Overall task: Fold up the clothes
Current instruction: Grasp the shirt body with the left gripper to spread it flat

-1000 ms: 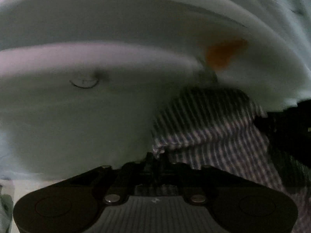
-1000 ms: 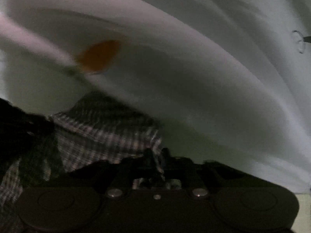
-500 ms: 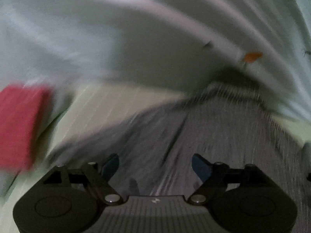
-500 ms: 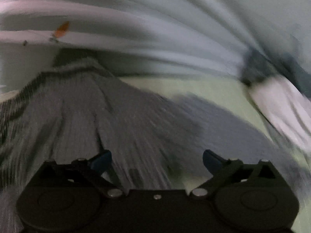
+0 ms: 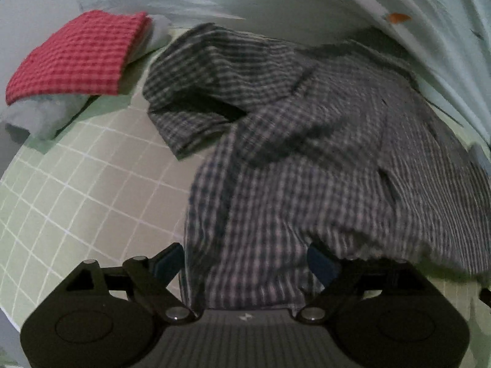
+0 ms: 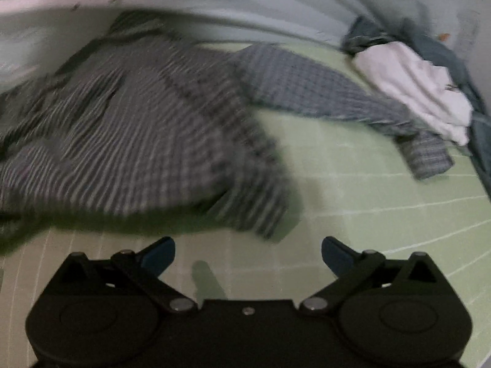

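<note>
In the left wrist view, the grey checked shirt (image 5: 307,141) lies crumpled over the centre and right of the green grid mat (image 5: 76,190), not yet folded. The left hand-held gripper (image 5: 245,260) is opening, shirt hem between its jaws but not pinched. A folded red checked cloth (image 5: 76,58) sits upper left, probably finished.

In the right wrist view, the right hand-held gripper (image 6: 248,251) stands wide and empty above the mat. The shirt's sleeve (image 6: 322,89) stretches toward an unfolded pile (image 6: 414,86) upper right, so much work remains.

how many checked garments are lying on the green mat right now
2. The grey checked shirt is spread across the mat's middle, its hem between the left gripper's opening jaws. The red checked cloth lies folded at the far left. Others may be hidden in the far-right pile.
</note>
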`<state>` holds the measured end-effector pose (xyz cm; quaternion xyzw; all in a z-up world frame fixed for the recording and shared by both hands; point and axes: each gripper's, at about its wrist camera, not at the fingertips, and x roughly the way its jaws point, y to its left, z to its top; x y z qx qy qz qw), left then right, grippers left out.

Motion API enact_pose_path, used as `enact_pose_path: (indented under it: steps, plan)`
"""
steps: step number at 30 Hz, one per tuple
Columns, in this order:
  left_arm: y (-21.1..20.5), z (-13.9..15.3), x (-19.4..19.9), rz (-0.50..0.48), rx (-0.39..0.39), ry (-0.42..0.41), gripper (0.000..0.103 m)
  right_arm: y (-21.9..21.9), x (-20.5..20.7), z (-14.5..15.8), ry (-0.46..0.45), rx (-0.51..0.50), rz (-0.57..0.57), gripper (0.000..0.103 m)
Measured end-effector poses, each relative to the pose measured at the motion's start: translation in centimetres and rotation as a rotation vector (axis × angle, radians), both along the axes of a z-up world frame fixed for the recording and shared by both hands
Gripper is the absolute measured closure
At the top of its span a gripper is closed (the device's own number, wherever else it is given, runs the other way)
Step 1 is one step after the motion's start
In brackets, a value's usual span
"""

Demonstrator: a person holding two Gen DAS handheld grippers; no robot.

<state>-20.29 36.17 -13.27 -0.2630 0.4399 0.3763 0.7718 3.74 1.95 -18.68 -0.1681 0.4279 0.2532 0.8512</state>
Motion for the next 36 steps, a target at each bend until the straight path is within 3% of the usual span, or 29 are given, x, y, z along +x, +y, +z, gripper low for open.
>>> enact_pose_path:
  steps: [7,11,18,21,23,24,25,26,28,31,36]
  plan:
    - [-1.8,-0.8,-0.5,-0.030,0.004,0.030,0.012,1.3,-0.8,-1.6,-0.038,-0.042,0.041,0.000]
    - [-1.8,-1.7,-1.9,0.024,-0.029,0.035,0.012,0.7,0.5,-1.7,-0.052,-0.034,0.024,0.001]
    - [-1.0,-3.3,-3.0,0.120,-0.086,0.001,0.017,-0.5,3.1,-1.5,-0.011,0.067,-0.013,0.039]
    - [-0.7,-3.6,-2.6,0.150,-0.094,-0.022,0.031,-0.4,3.6,-1.4,0.014,0.106,0.004,0.058]
    - [-0.4,-3.8,-2.4,0.172,-0.097,-0.023,0.045,-0.3,3.9,-1.2,0.027,0.122,0.025,0.087]
    - [-0.3,-3.8,-2.3,0.180,-0.087,-0.012,0.050,-0.3,4.0,-1.0,0.034,0.126,0.037,0.093]
    - [-0.3,-3.7,-2.1,0.179,-0.074,0.010,0.069,-0.4,3.9,-0.7,0.032,0.131,0.046,0.096]
    - [-0.2,-3.6,-1.8,0.163,-0.057,0.045,0.095,-0.5,3.9,-0.3,0.029,0.136,0.054,0.097]
    - [0.0,-3.3,-1.6,0.138,-0.043,0.076,0.098,-0.9,3.7,0.6,0.010,0.146,0.061,0.099]
    - [0.3,-1.8,-2.6,0.148,-0.030,0.046,0.099,-2.0,3.5,2.7,-0.018,0.169,0.067,0.100]
    - [-0.2,3.5,-4.1,0.100,0.119,0.042,0.099,-4.3,3.2,8.7,-0.064,0.283,0.081,0.101]
